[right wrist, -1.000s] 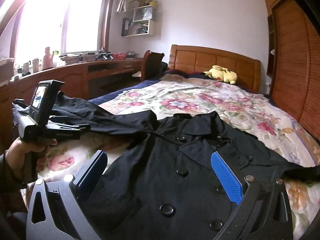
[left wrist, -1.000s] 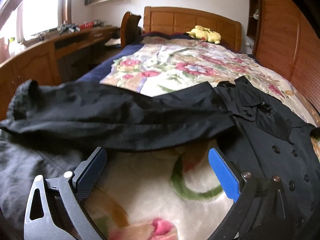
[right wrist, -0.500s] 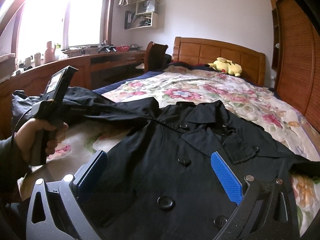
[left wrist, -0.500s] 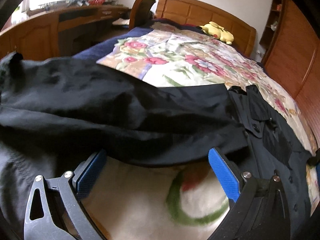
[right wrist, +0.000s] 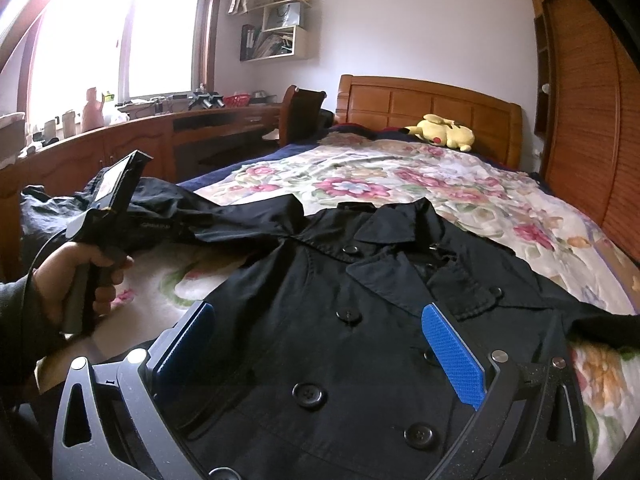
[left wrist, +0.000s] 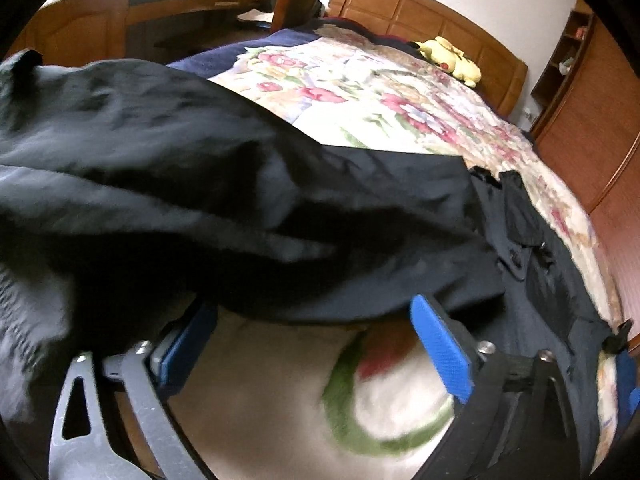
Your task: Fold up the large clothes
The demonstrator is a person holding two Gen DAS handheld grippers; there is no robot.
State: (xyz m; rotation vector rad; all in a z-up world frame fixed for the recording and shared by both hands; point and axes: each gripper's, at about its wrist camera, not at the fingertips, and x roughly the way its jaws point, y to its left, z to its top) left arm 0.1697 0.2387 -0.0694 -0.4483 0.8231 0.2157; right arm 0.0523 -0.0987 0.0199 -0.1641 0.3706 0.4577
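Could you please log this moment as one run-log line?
left gripper: open, closing, at coat sleeve edge | right gripper: open above black coat | bed: coat unfolded

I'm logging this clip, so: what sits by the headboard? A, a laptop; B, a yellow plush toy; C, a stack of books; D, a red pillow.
B: a yellow plush toy lies on the bed just in front of the wooden headboard.

place: home bedroom | shown by: wooden bed (right wrist: 428, 98), floral quilt (right wrist: 360, 184), plush toy (right wrist: 440, 131), desk (right wrist: 140, 136)
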